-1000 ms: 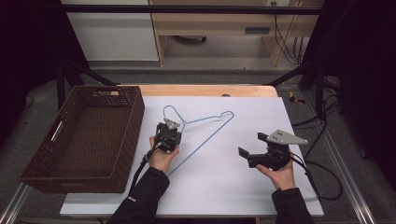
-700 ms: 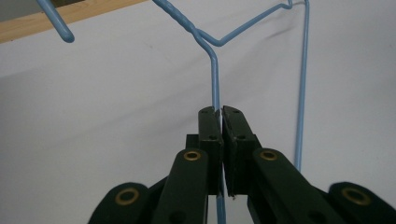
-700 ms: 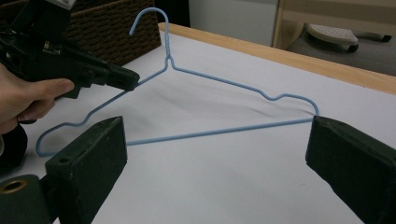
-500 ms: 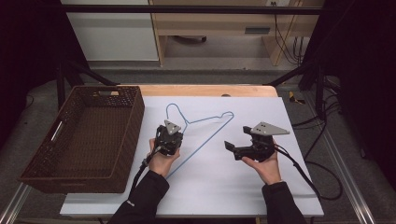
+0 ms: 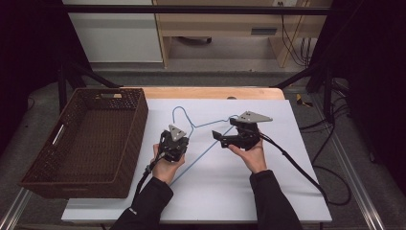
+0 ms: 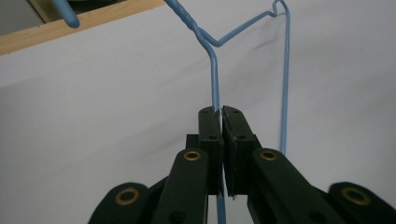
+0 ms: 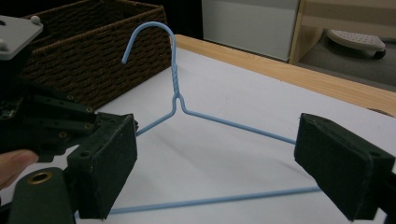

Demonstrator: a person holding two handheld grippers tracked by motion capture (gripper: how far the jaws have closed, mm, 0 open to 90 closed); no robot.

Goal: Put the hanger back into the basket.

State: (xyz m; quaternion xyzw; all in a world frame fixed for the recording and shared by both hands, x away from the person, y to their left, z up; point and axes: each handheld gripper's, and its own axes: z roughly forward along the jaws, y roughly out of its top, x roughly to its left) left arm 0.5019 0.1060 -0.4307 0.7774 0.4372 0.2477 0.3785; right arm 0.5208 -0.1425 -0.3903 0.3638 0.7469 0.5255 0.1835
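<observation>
A blue wire hanger (image 5: 206, 124) lies on the white sheet (image 5: 268, 182), its hook (image 5: 182, 109) pointing toward the far edge. My left gripper (image 5: 168, 136) is shut on the hanger's left shoulder wire (image 6: 215, 74), which runs out from between the jaws of the left gripper (image 6: 219, 112). My right gripper (image 5: 224, 132) is open, its jaws pointing left just above the hanger's right shoulder. In the right gripper view its two pads (image 7: 108, 158) stand wide apart around the right gripper's gap (image 7: 217, 140), with the hanger (image 7: 176, 84) and the left gripper (image 7: 42, 121) beyond.
A dark wicker basket (image 5: 139, 120) stands at the left of the table, close to the left hand. A wooden table edge (image 5: 215, 92) runs along the far side of the sheet. Cables (image 5: 297, 165) trail from the right gripper off the table's right side.
My right gripper has moved left and forward, from the right of the sheet to the hanger's right shoulder, staying open. The left gripper has kept its hold in place.
</observation>
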